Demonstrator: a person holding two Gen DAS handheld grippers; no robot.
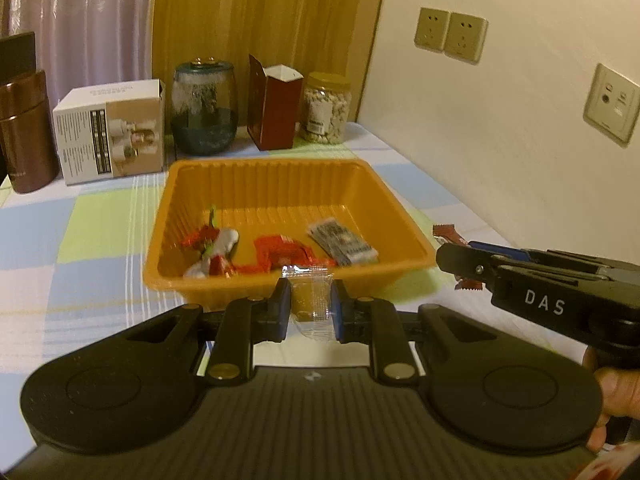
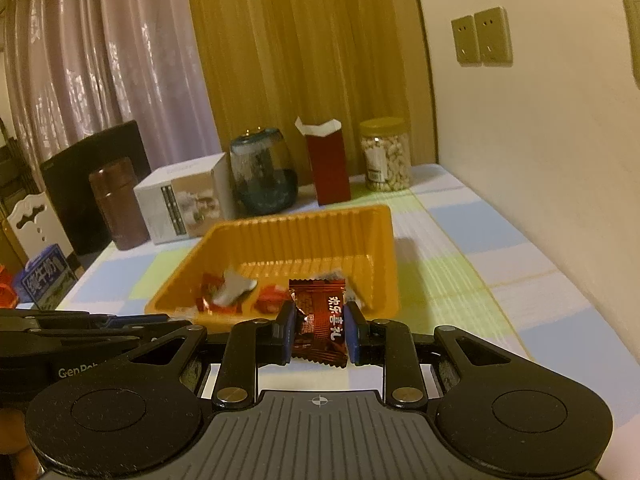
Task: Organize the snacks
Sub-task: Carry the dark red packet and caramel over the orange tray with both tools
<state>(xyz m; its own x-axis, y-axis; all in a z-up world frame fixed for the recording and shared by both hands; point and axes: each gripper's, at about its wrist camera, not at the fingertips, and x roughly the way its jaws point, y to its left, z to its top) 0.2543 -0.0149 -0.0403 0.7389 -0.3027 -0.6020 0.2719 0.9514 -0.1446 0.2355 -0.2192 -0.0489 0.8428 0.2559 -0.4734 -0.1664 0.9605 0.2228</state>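
A clear plastic snack packet (image 1: 311, 300) is gripped by the left tool (image 1: 311, 307) just before the ribbed orange plastic tray (image 1: 256, 184). A dark red foil candy wrapper (image 2: 320, 322) is clamped in the right tool (image 2: 319, 330), near the tray's front rim.

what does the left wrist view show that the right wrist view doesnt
Only the left wrist view shows the clear packet clamped in the left gripper and a third wall plate. Only the right wrist view shows the brown candy's printed face in the right gripper, plus a blue carton and a white chair off the table's left. Both show the orange tray with wrapped snacks inside and the peanut jar.
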